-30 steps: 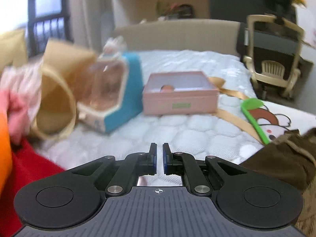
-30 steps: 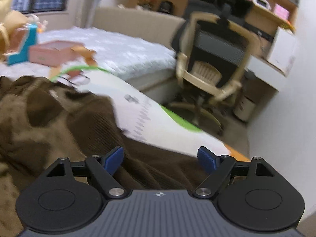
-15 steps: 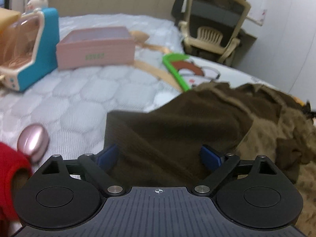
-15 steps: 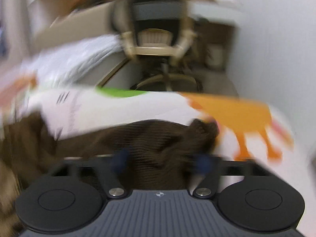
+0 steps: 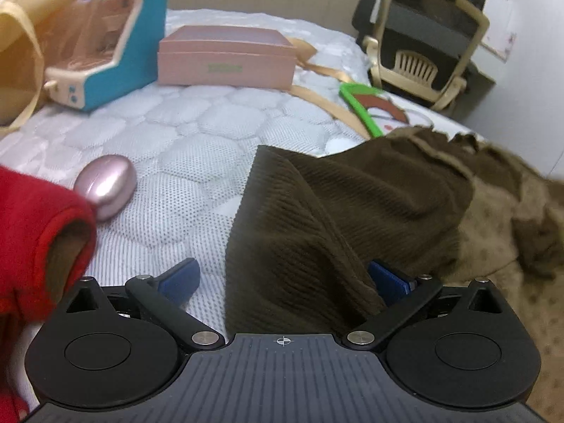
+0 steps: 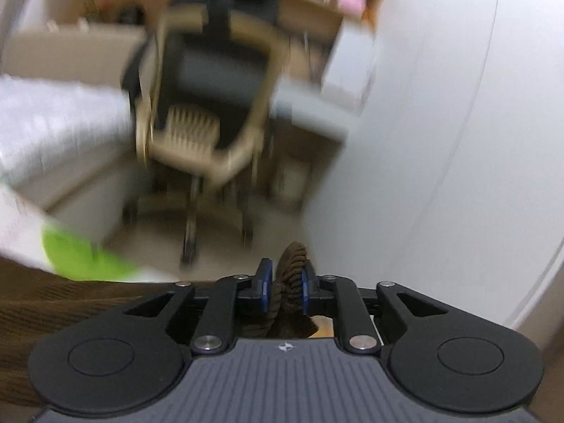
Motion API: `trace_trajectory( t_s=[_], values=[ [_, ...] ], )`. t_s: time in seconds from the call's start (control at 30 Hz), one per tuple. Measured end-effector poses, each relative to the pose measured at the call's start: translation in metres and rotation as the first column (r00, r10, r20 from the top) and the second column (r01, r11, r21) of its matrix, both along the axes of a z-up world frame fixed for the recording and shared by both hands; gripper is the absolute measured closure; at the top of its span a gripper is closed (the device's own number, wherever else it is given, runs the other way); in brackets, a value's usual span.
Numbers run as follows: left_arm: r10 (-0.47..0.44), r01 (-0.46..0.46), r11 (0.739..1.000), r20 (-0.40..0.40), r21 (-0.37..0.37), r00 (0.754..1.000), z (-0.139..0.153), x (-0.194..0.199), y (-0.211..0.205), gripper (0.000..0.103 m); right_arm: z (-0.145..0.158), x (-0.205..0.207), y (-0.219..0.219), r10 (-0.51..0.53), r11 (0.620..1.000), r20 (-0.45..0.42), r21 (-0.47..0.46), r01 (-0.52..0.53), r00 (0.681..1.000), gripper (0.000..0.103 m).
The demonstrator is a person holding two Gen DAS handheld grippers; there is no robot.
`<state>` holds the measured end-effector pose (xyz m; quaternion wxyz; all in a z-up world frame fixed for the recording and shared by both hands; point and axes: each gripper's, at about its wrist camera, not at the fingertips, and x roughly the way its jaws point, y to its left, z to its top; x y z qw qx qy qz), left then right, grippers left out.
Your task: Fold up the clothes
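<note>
The brown ribbed garment lies rumpled on the bed, and I place everything else from it. Furthest to its left a red garment bunches at the edge of my left view, then a pink oval case rests on the quilt; beyond the brown cloth sits a pink box. My left claw is spread wide, its fingers straddling a raised fold of the brown fabric without pinching it. Right of that, my right claw is clenched on a bunched edge of the same garment. I judge I am taking corner grips before a fold; next my left claw should close on that fold.
</note>
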<state>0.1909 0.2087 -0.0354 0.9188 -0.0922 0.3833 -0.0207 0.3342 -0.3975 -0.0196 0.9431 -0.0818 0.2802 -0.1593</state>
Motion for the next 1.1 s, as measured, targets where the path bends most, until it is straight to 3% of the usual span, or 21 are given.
trace_trajectory(
  t_s=[0.07, 0.1, 0.17, 0.23, 0.33, 0.43, 0.47, 0.5, 0.53, 0.6, 0.7, 0.77, 0.8, 0.87, 0.93, 0.97, 1.0, 1.03, 1.07, 1.1],
  values=[
    [-0.027, 0.027, 0.999, 0.007, -0.035, 1.0, 0.004, -0.007, -0.002, 0.0, -0.008, -0.009, -0.008, -0.012, 0.997, -0.004, 0.072, 0.012, 1.0, 0.078],
    [-0.022, 0.022, 1.0, 0.009, -0.01, 1.0, 0.004, -0.009, -0.006, 0.0, -0.01, -0.015, -0.009, -0.01, 0.997, 0.009, 0.079, 0.009, 1.0, 0.074],
    [-0.01, 0.009, 0.998, 0.02, 0.064, 1.0, 0.004, -0.011, -0.017, 0.0, -0.012, -0.021, -0.015, 0.006, 0.997, 0.038, 0.08, -0.009, 0.999, 0.055],
    [-0.016, 0.009, 0.99, 0.047, 0.144, 0.999, 0.003, -0.012, -0.031, 0.0, -0.009, -0.034, -0.012, 0.034, 0.996, 0.05, 0.075, -0.037, 0.998, 0.047],
    [-0.007, -0.008, 0.98, 0.074, 0.199, 0.997, 0.003, 0.003, -0.046, 0.0, -0.008, -0.052, -0.007, 0.075, 0.995, 0.064, 0.065, -0.079, 0.995, 0.044],
    [0.053, -0.059, 0.989, 0.046, 0.134, 0.998, -0.004, 0.029, -0.04, 0.0, -0.002, -0.066, 0.006, 0.119, 0.99, 0.08, 0.072, -0.125, 0.99, 0.041],
    [0.075, -0.078, 0.991, 0.034, 0.107, 0.997, -0.006, 0.038, -0.036, 0.006, 0.001, -0.07, 0.011, 0.135, 0.987, 0.088, 0.075, -0.142, 0.987, 0.041],
    [0.096, -0.097, 0.992, 0.021, 0.08, 0.995, -0.009, 0.046, -0.033, 0.035, 0.004, -0.074, 0.015, 0.152, 0.984, 0.096, 0.078, -0.16, 0.984, 0.041],
    [0.095, -0.098, 0.99, 0.031, 0.102, 0.995, -0.006, 0.049, -0.033, 0.046, 0.007, -0.078, 0.02, 0.168, 0.981, 0.104, 0.081, -0.177, 0.98, 0.041],
    [0.078, -0.087, 0.985, 0.059, 0.15, 0.995, 0.002, 0.056, -0.032, 0.094, 0.015, -0.084, 0.03, 0.206, 0.974, 0.124, 0.071, -0.215, 0.971, 0.041],
    [0.034, -0.066, 0.968, 0.13, 0.243, 0.991, 0.021, 0.07, -0.03, 0.094, 0.034, -0.092, 0.048, 0.263, 0.961, 0.164, 0.044, -0.274, 0.951, 0.04],
    [0.033, -0.109, 0.921, 0.203, 0.374, 0.979, 0.031, 0.08, -0.029, 0.094, 0.047, -0.097, 0.059, 0.298, 0.948, 0.191, 0.053, -0.313, 0.935, 0.037],
    [0.036, -0.126, 0.908, 0.224, 0.4, 0.974, 0.033, 0.086, -0.023, 0.094, 0.051, -0.099, 0.064, 0.316, 0.941, 0.197, 0.057, -0.333, 0.928, 0.035],
    [0.084, -0.17, 0.899, 0.221, 0.404, 0.972, 0.033, 0.095, -0.009, 0.092, 0.056, -0.106, 0.076, 0.374, 0.92, 0.176, 0.052, -0.388, 0.911, 0.031],
    [0.126, -0.191, 0.9, 0.187, 0.392, 0.974, 0.027, 0.098, 0.004, 0.082, 0.059, -0.115, 0.088, 0.438, 0.893, 0.139, 0.043, -0.447, 0.888, 0.028],
    [0.14, -0.194, 0.905, 0.167, 0.378, 0.976, 0.024, 0.096, 0.01, 0.071, 0.057, -0.124, 0.092, 0.475, 0.876, 0.109, 0.04, -0.481, 0.873, 0.026],
    [0.141, -0.19, 0.921, 0.164, 0.341, 0.976, 0.025, 0.084, 0.013, 0.053, 0.055, -0.136, 0.096, 0.51, 0.857, 0.079, 0.039, -0.514, 0.857, 0.025],
    [0.141, -0.185, 0.935, 0.163, 0.302, 0.977, 0.026, 0.071, 0.015, 0.042, 0.052, -0.147, 0.099, 0.542, 0.838, 0.05, 0.039, -0.544, 0.839, 0.025],
    [0.14, -0.18, 0.948, 0.161, 0.262, 0.977, 0.027, 0.058, 0.018, 0.023, 0.048, -0.166, 0.102, 0.573, 0.818, 0.019, 0.043, -0.574, 0.819, 0.024],
    [0.14, -0.174, 0.959, 0.16, 0.222, 0.977, 0.028, 0.045, 0.02, 0.012, 0.045, -0.182, 0.104, 0.598, 0.801, -0.005, 0.055, -0.597, 0.802, 0.023]
  ],
)
